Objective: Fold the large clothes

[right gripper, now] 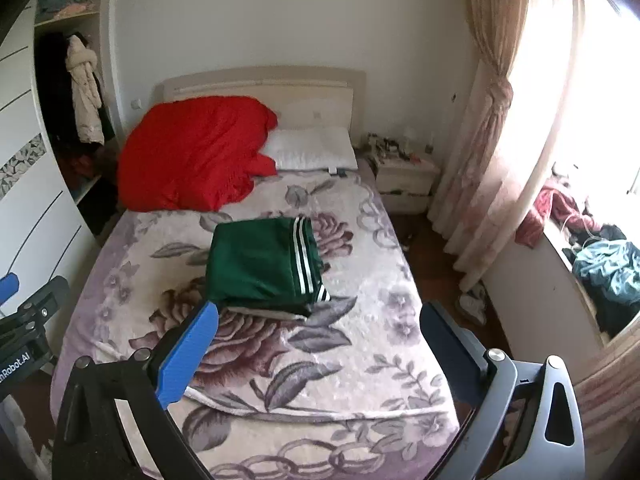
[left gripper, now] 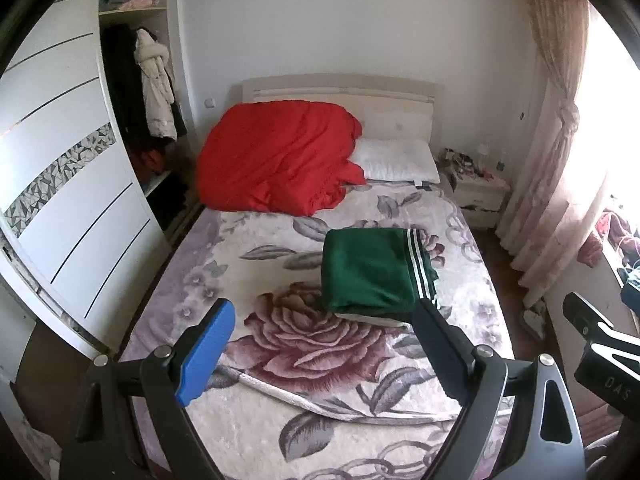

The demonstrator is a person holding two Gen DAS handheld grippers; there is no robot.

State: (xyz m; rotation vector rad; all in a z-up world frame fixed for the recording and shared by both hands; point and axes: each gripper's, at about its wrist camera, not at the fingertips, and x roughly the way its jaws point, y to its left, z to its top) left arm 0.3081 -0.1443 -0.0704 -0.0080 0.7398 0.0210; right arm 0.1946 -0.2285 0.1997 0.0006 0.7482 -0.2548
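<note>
Left wrist view, left to right: white sliding wardrobe [left gripper: 76, 184] with an open section holding a hung pale coat [left gripper: 157, 88]. Next, the bed [left gripper: 224, 248] under a floral blanket, with a red quilt [left gripper: 276, 156] bunched at its head and a white pillow [left gripper: 396, 160] just beside the quilt. Green garment [left gripper: 372, 268] with white stripes lies folded into a neat rectangle near the middle of the bed, on top of a pale folded piece. Cluttered nightstand [left gripper: 478, 192] and a tied-back curtain [left gripper: 560, 148] sit at far right.

Left gripper [left gripper: 320, 352]: jaws spread wide, nothing between them, hanging over the near part of the bed, clear of the garment. Blue pad on 1 finger, dark pad on the other.

Right wrist view, left to right: edge of the left gripper's body at the frame border, then the same wardrobe, quilt, and folded garment [right gripper: 264, 264] central on the bed. Right gripper [right gripper: 320, 344]: released, jaws wide apart and empty, above the blanket, not touching the garment. Window ledge [right gripper: 560, 248] at far right carries loose clothes.
</note>
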